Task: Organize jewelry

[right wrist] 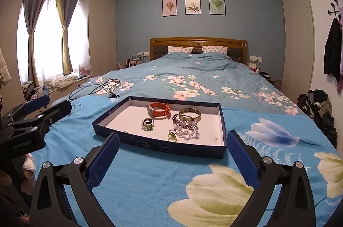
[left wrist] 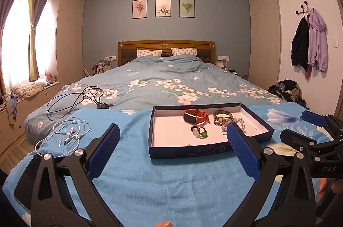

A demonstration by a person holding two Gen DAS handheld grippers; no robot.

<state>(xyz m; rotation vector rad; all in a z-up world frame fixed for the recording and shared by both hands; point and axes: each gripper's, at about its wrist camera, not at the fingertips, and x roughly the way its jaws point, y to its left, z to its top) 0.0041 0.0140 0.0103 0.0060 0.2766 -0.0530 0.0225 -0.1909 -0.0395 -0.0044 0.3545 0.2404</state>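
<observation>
On the bed (right wrist: pixel 193 81), at its foot, a shallow dark-blue box (right wrist: pixel 154 144) with a white floor is set on a bright blue flowered towel (right wrist: pixel 150 179). Every piece of jewelry that can be seen is already gathered inside it, so the collecting appears largely done; what may be left is sorting, since the pieces are bunched toward one side.

An orange-strapped watch (right wrist: pixel 159 110) lies toward the far wall of the box. A gold-toned bangle (right wrist: pixel 190 114) sits beside it, touching a dark purple bracelet (right wrist: pixel 184 121) and a clear beaded bracelet (right wrist: pixel 186 130). 2 rings with green stones are seen, 1 (right wrist: pixel 148 124) near the middle and 1 (right wrist: pixel 172 135) close to the near wall. A tiny item (right wrist: pixel 216 138) in the right corner cannot be identified.

Outside the box, white earphones (left wrist: pixel 68 132) and black cables (left wrist: pixel 75 98) are left on the bedding.

The left gripper (left wrist: pixel 173 145) and right gripper (right wrist: pixel 172 152) are held just short of the box, fingers spread wide, nothing grasped.
</observation>
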